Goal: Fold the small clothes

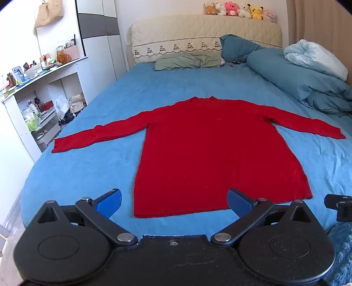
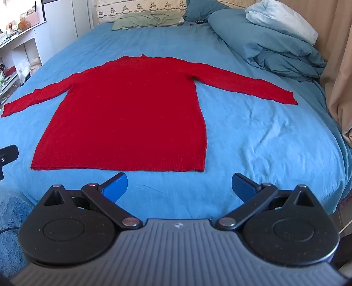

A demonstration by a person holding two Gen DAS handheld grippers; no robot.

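A red long-sleeved sweater (image 1: 211, 149) lies flat on the blue bed sheet (image 1: 105, 114), both sleeves spread out to the sides, hem toward me. It also shows in the right wrist view (image 2: 132, 114). My left gripper (image 1: 173, 201) is open and empty, hovering just short of the hem, with its blue pads (image 1: 110, 201) wide apart. My right gripper (image 2: 179, 187) is open and empty, just below the hem's right corner. A bit of the right gripper shows at the left view's right edge (image 1: 340, 206).
Pillows (image 1: 189, 60), a rolled blue duvet (image 1: 303, 81) and a padded headboard (image 1: 206, 33) with plush toys (image 1: 239, 10) stand at the far end. White shelves (image 1: 39, 92) full of small items stand left of the bed. A beige curtain (image 2: 338, 66) hangs on the right.
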